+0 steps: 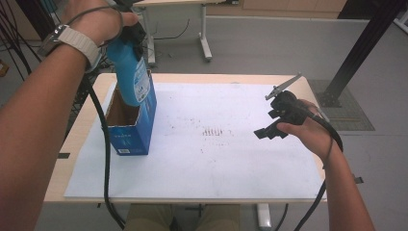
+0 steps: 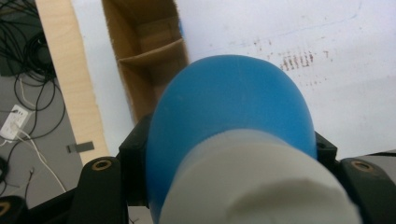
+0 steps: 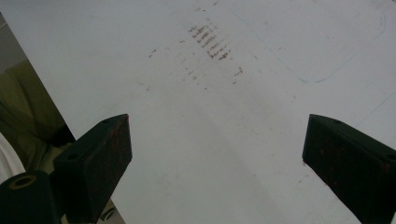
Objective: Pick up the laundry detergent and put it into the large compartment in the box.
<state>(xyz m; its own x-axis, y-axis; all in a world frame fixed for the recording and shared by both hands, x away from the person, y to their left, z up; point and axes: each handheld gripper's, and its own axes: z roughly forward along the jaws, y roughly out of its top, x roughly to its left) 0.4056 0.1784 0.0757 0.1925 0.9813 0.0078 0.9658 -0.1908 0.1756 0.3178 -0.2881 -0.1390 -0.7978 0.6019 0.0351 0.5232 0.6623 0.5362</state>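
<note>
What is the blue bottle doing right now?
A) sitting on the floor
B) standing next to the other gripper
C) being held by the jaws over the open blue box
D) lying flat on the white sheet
C: the left gripper has its jaws shut on the blue bottle, holding it by its upper end with its lower end at the open top of the blue box.
</note>
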